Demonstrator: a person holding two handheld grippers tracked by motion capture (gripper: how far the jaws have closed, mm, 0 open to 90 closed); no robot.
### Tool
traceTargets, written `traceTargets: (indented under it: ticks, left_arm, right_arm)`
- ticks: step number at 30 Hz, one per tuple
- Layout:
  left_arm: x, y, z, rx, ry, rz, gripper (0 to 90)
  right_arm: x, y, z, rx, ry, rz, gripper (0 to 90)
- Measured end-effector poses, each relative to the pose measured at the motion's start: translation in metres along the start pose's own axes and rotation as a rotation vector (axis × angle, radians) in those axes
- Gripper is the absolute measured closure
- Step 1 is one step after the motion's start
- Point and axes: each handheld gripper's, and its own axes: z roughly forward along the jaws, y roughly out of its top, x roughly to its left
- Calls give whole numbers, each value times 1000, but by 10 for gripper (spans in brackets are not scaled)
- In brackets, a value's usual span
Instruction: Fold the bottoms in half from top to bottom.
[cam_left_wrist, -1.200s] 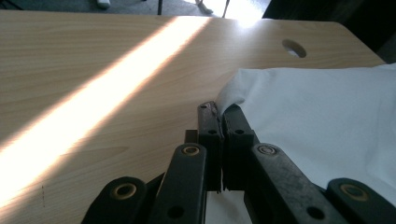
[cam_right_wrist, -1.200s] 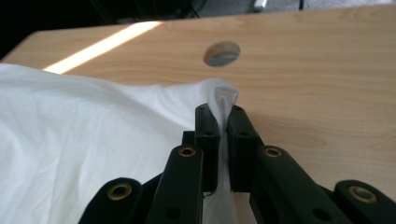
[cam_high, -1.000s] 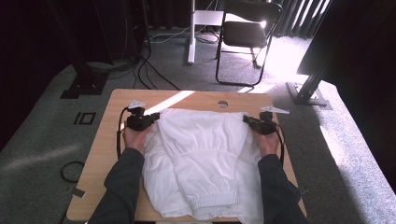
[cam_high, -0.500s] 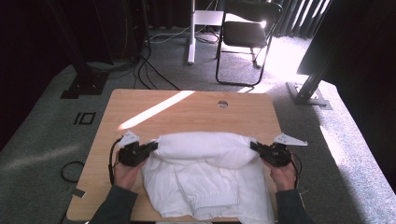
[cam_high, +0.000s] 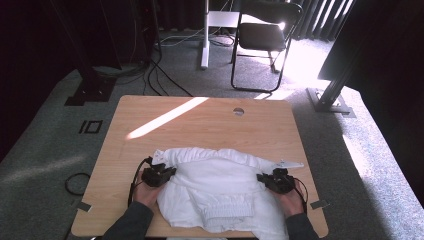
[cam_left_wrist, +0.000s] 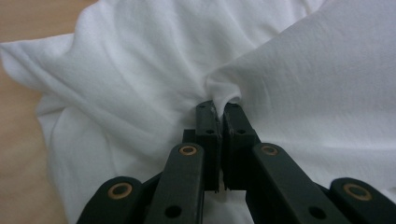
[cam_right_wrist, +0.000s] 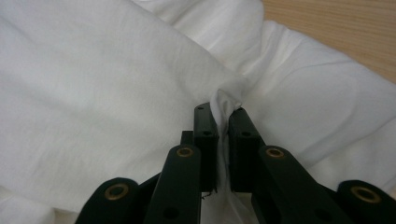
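A white garment (cam_high: 215, 187) with an elastic waistband lies folded over on the near half of the wooden table (cam_high: 210, 117). My left gripper (cam_high: 167, 174) is shut on the cloth at the garment's left edge; in the left gripper view a pinch of white fabric (cam_left_wrist: 222, 95) sits between its black jaws (cam_left_wrist: 219, 109). At the garment's right edge my right gripper (cam_high: 264, 179) is shut on the cloth too, with a fold of fabric (cam_right_wrist: 223, 105) squeezed between its closed jaws (cam_right_wrist: 222, 114). Both hands rest low over the table.
A round hole (cam_high: 238, 111) sits near the table's far edge, and a sunlit stripe (cam_high: 167, 117) crosses the top. A black chair (cam_high: 265, 37), cables (cam_high: 165, 75) and stand bases (cam_high: 330, 100) are on the carpet beyond. The garment's hem hangs at the near edge.
Both grippers have drawn the garment's far edge toward the near side and lowered it, folding the cloth over itself. The far half of the table is now bare.
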Motion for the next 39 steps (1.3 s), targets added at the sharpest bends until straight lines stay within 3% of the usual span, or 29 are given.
traceTargets:
  ticks: [3,10,14,19,23,25,29,31,33,39]
  left_arm:
    - [7,10,7,9,24,0,879]
    - [27,25,20,2,35,-31,879]
    - [44,39,31,1,74,-55,878]
    - [54,54,41,15,127,-54,879]
    - [61,64,49,15,156,-75,879]
    - [64,69,54,9,170,-101,879]
    - [67,71,54,1,157,-134,883]
    - [70,71,49,-19,142,-160,885]
    - [70,72,40,-71,119,-186,887]
    - [63,84,-10,-287,22,-164,888]
  right_arm:
    - [0,6,8,-5,-18,2,839]
    - [-1,22,24,-1,-41,-1,836]
    - [-2,41,42,-3,-69,-19,837]
    - [-9,63,61,7,-90,-11,836]
    - [-12,75,73,-2,-117,2,836]
    - [-15,83,81,-17,-135,41,838]
    - [-17,90,88,-22,-131,76,840]
    - [-17,92,87,-8,-128,53,840]
    - [-19,92,81,-18,-126,45,841]
    - [-23,97,44,-171,-105,66,841]
